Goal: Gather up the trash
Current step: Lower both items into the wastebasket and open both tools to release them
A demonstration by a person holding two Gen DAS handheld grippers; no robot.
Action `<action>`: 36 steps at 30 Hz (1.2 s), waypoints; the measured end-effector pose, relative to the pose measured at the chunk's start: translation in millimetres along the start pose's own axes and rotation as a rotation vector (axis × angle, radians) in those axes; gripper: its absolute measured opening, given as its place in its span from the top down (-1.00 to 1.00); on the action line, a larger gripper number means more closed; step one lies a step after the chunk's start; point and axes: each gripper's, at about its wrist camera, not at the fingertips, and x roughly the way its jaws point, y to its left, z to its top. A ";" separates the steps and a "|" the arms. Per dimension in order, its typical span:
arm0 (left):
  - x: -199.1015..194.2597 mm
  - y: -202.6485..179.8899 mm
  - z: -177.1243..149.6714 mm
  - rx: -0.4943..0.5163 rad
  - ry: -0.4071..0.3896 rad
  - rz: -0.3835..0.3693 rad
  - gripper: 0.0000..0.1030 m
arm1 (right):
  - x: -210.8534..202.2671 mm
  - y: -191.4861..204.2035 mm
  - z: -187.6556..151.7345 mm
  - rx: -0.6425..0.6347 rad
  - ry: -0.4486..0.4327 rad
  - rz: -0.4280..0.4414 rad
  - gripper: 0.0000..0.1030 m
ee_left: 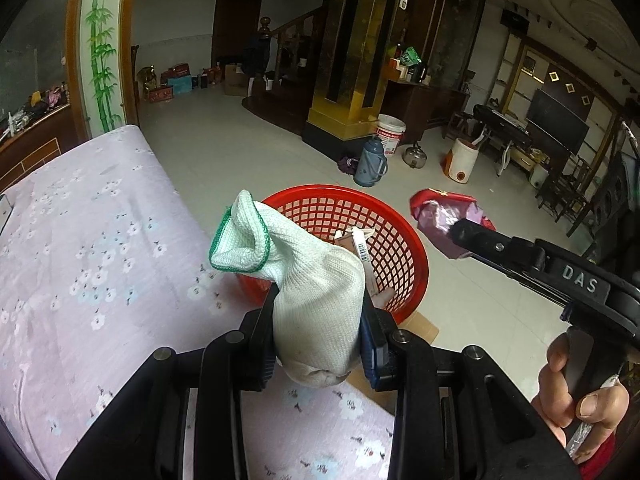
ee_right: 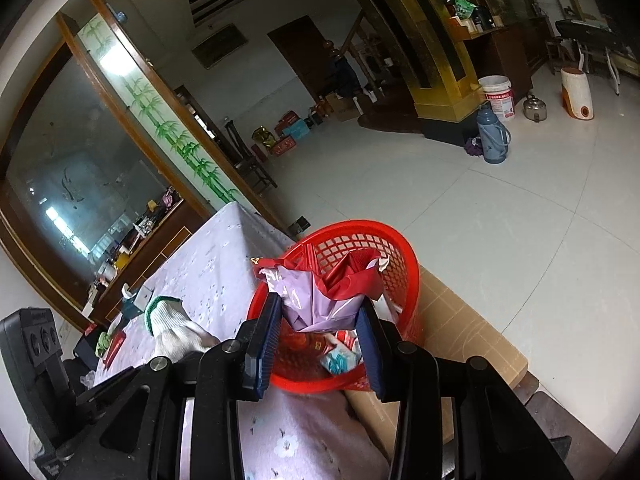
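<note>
A red plastic basket [ee_left: 384, 216] [ee_right: 404, 256] sits beside the flowered table, holding a few scraps of packaging. My left gripper [ee_left: 320, 320] is shut on a white knit glove [ee_left: 316, 292] with a green cuff, held just in front of the basket's near rim. The same glove [ee_right: 172, 328] shows at the lower left of the right wrist view. My right gripper [ee_right: 320, 320] is shut on a crumpled red and lilac wrapper [ee_right: 320, 296] [ee_left: 444, 216], held above the basket. A hand [ee_left: 576, 396] grips the right tool's handle.
A lilac flowered tablecloth [ee_left: 92, 248] [ee_right: 216, 264] covers the table on the left. A cardboard box [ee_right: 460, 332] lies under and beside the basket. On the tiled floor beyond stand a blue flask [ee_left: 370, 164], a white bucket [ee_left: 390, 132] and a kettle [ee_left: 415, 156].
</note>
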 end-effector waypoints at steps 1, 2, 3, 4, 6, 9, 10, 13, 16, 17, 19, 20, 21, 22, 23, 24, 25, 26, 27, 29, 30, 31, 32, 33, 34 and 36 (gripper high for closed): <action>2.0 -0.4 1.5 0.004 -0.001 0.000 0.37 | 2.9 -1.2 3.1 0.006 0.003 0.001 0.20; 4.9 -1.4 3.3 0.010 -0.001 -0.001 0.37 | 5.8 -1.9 6.0 0.009 0.005 0.002 0.20; 7.0 -1.9 4.0 0.013 0.000 -0.004 0.37 | 9.0 -2.4 9.0 0.009 0.008 -0.001 0.20; 9.5 -2.5 4.5 0.016 0.000 -0.006 0.37 | 13.7 -3.4 12.9 0.013 0.010 -0.007 0.20; 16.1 -3.9 5.9 0.028 0.001 -0.003 0.37 | 20.9 -6.7 17.3 0.025 0.016 -0.012 0.20; 26.4 -4.0 6.4 0.042 0.004 0.005 0.37 | 34.8 -12.1 24.0 0.050 0.033 -0.011 0.20; 31.0 -3.5 6.4 0.043 0.008 0.007 0.37 | 38.6 -12.0 24.5 0.054 0.038 -0.011 0.20; 43.8 -2.2 6.9 0.043 0.023 0.012 0.37 | 53.3 -14.2 27.1 0.059 0.057 -0.023 0.20; 54.7 -2.0 6.2 0.048 0.033 0.022 0.37 | 64.4 -17.3 27.1 0.060 0.078 -0.031 0.20; 58.0 -1.7 5.7 0.051 0.033 0.027 0.37 | 67.7 -18.1 27.3 0.060 0.085 -0.035 0.20; 61.6 -2.4 5.5 0.055 0.033 0.032 0.37 | 73.4 -17.4 28.5 0.059 0.094 -0.042 0.20; 63.5 -3.0 5.3 0.059 0.031 0.037 0.37 | 76.1 -17.9 28.9 0.057 0.098 -0.047 0.20; 65.4 -3.8 5.4 0.065 0.029 0.043 0.37 | 78.4 -18.5 29.4 0.057 0.101 -0.050 0.20; 66.7 -4.2 5.3 0.070 0.027 0.046 0.37 | 81.0 -18.6 29.9 0.056 0.104 -0.053 0.20; 68.0 -4.0 5.2 0.074 0.025 0.049 0.37 | 83.5 -18.4 30.4 0.056 0.107 -0.056 0.20; 69.4 -4.6 4.4 0.076 0.024 0.050 0.37 | 85.8 -18.4 30.6 0.053 0.110 -0.060 0.20; 70.4 -4.9 4.3 0.078 0.023 0.049 0.37 | 87.5 -17.6 30.6 0.052 0.112 -0.062 0.20; 71.6 -5.8 3.8 0.082 0.023 0.050 0.37 | 89.2 -17.1 30.5 0.049 0.115 -0.065 0.20; 72.0 -6.8 2.7 0.086 0.022 0.054 0.37 | 91.2 -16.5 30.7 0.047 0.118 -0.067 0.20; 73.3 -8.1 1.1 0.096 0.019 0.061 0.37 | 95.4 -14.3 31.5 0.044 0.123 -0.070 0.20; 74.0 -7.9 0.8 0.098 0.019 0.062 0.37 | 97.3 -14.1 31.6 0.044 0.125 -0.072 0.20; 75.0 -8.0 1.2 0.099 0.019 0.062 0.37 | 99.2 -13.9 32.0 0.044 0.127 -0.073 0.20; 75.5 -7.7 0.8 0.098 0.018 0.063 0.37 | 101.0 -13.6 32.1 0.044 0.129 -0.074 0.19; 75.6 -7.9 0.7 0.098 0.019 0.063 0.37 | 102.5 -13.5 32.3 0.044 0.129 -0.076 0.19; 76.0 -7.8 0.5 0.098 0.019 0.062 0.37 | 104.2 -13.3 32.5 0.044 0.131 -0.078 0.19; 75.8 -7.9 0.4 0.098 0.019 0.064 0.37 | 107.3 -13.3 32.9 0.042 0.135 -0.080 0.19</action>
